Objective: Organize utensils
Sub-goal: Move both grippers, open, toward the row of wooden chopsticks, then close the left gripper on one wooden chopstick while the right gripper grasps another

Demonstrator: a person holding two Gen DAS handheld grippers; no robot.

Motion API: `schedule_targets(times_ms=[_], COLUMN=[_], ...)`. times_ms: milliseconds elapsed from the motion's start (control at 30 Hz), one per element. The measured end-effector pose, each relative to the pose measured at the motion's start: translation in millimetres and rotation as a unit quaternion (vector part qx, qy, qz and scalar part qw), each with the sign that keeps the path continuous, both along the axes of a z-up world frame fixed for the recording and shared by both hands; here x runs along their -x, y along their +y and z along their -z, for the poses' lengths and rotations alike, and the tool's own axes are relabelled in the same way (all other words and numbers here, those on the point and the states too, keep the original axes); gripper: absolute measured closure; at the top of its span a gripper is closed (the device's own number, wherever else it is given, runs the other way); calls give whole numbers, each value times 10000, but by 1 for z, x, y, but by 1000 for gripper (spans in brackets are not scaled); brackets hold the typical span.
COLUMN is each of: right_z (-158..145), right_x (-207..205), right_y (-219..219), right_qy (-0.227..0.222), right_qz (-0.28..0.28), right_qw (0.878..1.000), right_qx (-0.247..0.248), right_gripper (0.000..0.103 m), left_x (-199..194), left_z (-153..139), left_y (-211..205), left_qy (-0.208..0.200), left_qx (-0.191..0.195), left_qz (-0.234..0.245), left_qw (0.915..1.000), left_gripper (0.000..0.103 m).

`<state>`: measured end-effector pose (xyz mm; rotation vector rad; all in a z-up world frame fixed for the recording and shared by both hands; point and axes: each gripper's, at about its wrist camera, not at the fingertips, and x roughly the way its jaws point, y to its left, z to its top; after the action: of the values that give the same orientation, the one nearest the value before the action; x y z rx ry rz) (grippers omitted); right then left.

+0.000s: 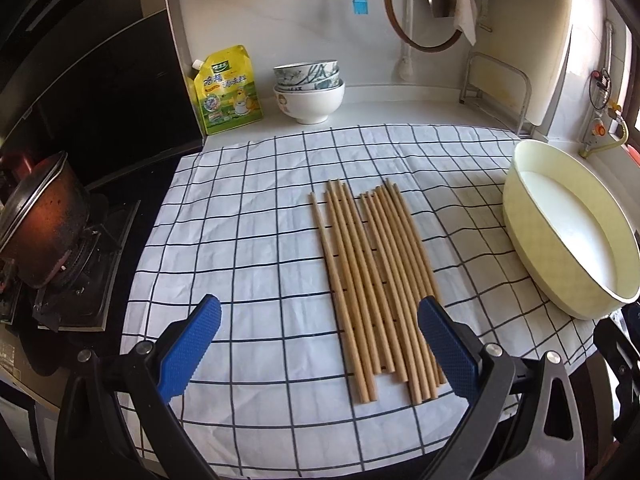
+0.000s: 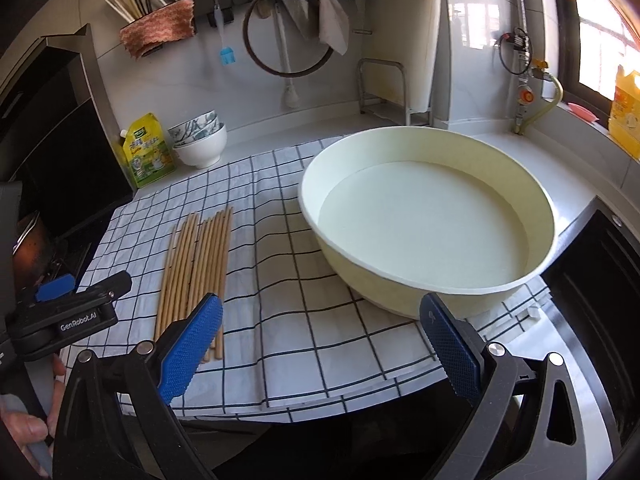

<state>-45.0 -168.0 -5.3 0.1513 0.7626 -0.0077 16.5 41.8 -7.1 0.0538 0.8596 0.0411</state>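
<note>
Left gripper [image 1: 318, 350]: blue pads spread wide, nothing between them, poised over the checked cloth [image 1: 248, 216]. Wooden chopsticks [image 1: 376, 288] laid side by side just ahead, toward its right finger, near ends between the fingertips. Right gripper [image 2: 320, 350]: likewise wide apart and empty. Cream basin [image 2: 428, 220] straight ahead, chopsticks [image 2: 196, 268] off beyond its left finger. Stacked bowls [image 1: 308, 88] and yellow pouch [image 1: 228, 88] far ahead by the wall.

left gripper [image 1: 319, 344] fingers spread, empty | chopsticks [image 1: 372, 280] side by side on checked cloth [image 1: 240, 240] | basin [image 1: 568, 232] right
</note>
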Motion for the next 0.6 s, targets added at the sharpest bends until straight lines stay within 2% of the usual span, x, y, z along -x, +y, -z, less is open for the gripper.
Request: schedule_targets(times_ms=[133,233,433,600], right_z=[9,18,41,52], right_x=[-19,-38,-74,-90], right_y=[28,46,55,58], right_qy=[149,340,880,1044], right_qz=[-515,-791,-744,-580], right_qw=[9985,9962,9929,9908], right_qx=[92,141,290,641], right_gripper=[9,9,9,9], left_x=[-10,-19,-34,-43], left_z=[10,19,36,48], left_y=[18,27,39,43], left_qy=[60,201,483,601], left_qx=[-122,-37,19,41], left_qz=[-245,-299,-336,-280], left_qw=[9996,9993,9983,9978], left_gripper=[6,6,6,6])
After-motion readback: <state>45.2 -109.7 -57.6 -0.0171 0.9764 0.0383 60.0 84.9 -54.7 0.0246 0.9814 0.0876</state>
